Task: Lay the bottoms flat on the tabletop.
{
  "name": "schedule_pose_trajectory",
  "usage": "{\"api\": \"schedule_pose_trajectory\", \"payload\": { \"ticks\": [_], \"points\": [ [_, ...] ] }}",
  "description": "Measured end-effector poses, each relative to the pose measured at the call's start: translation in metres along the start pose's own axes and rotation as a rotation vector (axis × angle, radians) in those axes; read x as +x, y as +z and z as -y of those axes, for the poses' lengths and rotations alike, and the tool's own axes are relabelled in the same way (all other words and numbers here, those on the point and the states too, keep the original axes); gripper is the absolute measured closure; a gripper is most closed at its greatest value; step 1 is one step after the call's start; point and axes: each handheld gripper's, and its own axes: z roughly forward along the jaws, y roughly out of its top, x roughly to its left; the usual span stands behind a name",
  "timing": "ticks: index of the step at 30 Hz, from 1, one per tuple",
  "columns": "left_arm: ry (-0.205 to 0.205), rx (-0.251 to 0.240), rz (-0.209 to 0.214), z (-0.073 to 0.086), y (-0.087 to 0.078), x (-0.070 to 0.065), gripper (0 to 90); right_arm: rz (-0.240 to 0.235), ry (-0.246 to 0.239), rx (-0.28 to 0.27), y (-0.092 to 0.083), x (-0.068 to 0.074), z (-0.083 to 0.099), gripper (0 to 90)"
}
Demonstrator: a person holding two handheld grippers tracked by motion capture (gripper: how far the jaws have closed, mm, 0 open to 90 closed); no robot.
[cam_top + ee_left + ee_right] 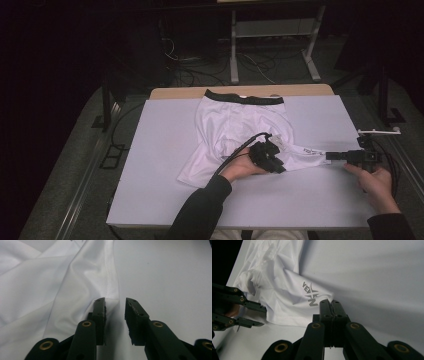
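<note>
White boxer shorts (235, 125) with a black waistband (245, 97) lie spread on the white table (160, 165). The right leg is pulled out sideways; a grey logo (310, 293) is printed near its hem. My right gripper (330, 156) (329, 302) is shut on that leg's hem corner. My left gripper (277, 167) (115, 301) hovers low at the shorts' (75, 277) near hem, by a stitched seam. Its jaws stand apart and the pads press on nothing. In the right gripper view the shorts (284, 290) bunch beside the left gripper (259, 315).
A wooden strip (175, 92) shows along the table's far edge. Beyond it, on the dark floor, stand a desk frame (270, 45) and loose cables (200, 75). A white bracket (380, 131) juts out by the table's right edge. Bare tabletop lies left of the shorts.
</note>
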Motion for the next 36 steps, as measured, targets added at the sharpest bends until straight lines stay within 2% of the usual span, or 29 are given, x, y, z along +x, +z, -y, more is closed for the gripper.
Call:
{"api": "schedule_pose_trajectory", "payload": {
  "ticks": [3,5,9,12,19,28,36],
  "points": [
    [0.018,0.013,-0.033,0.002,0.000,0.003,69.6,0.000,-0.001,0.002,0.000,-0.001,0.000,88.2],
    [0.020,0.006,-0.030,0.003,0.000,0.004,69.6,0.000,-0.001,0.002,0.000,-0.001,0.000,88.1],
    [0.044,-0.002,-0.072,0.003,0.001,0.005,69.8,0.001,0.001,0.003,0.000,0.000,0.000,88.2],
    [0.049,-0.016,-0.087,0.003,0.003,0.005,72.5,0.004,0.000,0.005,0.001,0.000,0.000,88.2],
    [0.002,-0.016,-0.107,0.003,0.003,0.011,89.6,0.003,0.002,0.008,0.001,0.000,0.000,88.2],
    [-0.065,-0.025,-0.077,0.004,0.000,0.014,90.0,-0.004,0.003,0.007,0.001,0.000,0.000,88.2],
    [-0.069,-0.052,-0.069,0.000,-0.016,0.012,90.0,-0.015,0.006,0.000,0.000,-0.001,0.000,88.2]
  ]
}}
